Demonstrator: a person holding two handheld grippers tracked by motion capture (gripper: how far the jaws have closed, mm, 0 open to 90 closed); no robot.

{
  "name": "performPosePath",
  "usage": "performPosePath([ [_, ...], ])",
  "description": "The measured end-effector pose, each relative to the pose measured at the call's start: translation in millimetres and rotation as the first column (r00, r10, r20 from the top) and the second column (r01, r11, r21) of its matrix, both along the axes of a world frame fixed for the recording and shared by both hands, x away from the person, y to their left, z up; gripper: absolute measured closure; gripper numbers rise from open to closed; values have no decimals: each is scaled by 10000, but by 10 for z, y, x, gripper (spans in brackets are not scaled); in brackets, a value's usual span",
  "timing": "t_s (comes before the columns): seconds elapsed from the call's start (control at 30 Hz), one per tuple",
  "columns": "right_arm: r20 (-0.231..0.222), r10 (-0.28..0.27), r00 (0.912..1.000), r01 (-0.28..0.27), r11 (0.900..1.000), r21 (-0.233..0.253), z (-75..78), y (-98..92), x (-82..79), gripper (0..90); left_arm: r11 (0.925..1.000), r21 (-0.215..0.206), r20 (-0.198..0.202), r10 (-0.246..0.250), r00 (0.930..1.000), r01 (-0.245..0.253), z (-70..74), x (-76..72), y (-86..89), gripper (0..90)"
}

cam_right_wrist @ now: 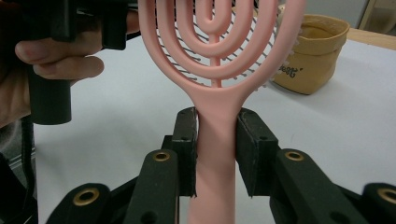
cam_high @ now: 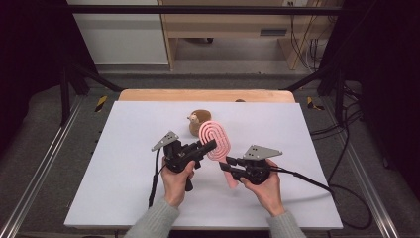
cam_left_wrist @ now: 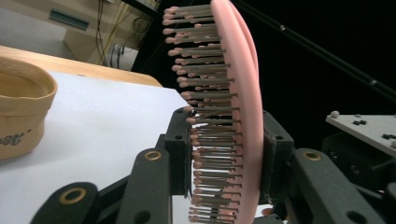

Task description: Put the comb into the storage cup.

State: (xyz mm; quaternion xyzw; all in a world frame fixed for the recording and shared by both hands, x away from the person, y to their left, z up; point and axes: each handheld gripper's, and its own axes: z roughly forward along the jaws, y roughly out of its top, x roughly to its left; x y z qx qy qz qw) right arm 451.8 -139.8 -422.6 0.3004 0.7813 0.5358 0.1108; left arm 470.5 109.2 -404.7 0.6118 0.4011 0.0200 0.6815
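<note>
The right tongs (cam_right_wrist: pixel 215 140) are closed on the handle of the pink hairbrush (cam_high: pixel 216 140), and the left tongs (cam_left_wrist: pixel 224 149) clamp its head. The brush is held above the counter (cam_high: pixel 124 148) centre, near a small tan bag (cam_high: pixel 197 121) toward the far edge.

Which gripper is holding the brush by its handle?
The right gripper: its jaws clamp the pink hairbrush at the handle, while the left gripper grips the bristled head.

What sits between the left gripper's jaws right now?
The pink hairbrush head, bristles against one jaw and back against the other, seen in the left gripper view; the right gripper clamps its handle.
</note>
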Motion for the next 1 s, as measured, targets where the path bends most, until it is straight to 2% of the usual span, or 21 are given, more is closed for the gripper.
performPosePath([
  [0.33, -100, -11, 9999, 11, 10000, -12, -8, 3, -10, 710, 9999, 101, 76, -127, 9999, 126, 14, -19, -15, 639],
  [0.5, -1, 10, 10000, -10, 9999, 149, 2, 0, -20, 697, 9996, 203, 284, -184, 9994, 178, 42, -27, -1, 641],
  [0.67, -58, 22, 10000, -20, 9996, 290, 15, -7, -24, 645, 9990, 405, 400, -210, 9990, 194, 76, -31, -2, 642],
  [0.8, -219, -20, 9998, 32, 9986, 533, 44, -25, -27, 546, 9981, 610, 554, -48, 9985, 14, 104, -20, 22, 643],
  [0.9, -95, -95, 9999, 100, 9986, 527, 63, -45, -25, 504, 9975, 696, 629, 112, 9980, -156, 126, -6, 62, 642],
  [1.0, -285, -257, 9993, 269, 9987, 425, 69, -66, -15, 439, 9966, 761, 730, 252, 9970, -308, 162, -6, 110, 643],
])
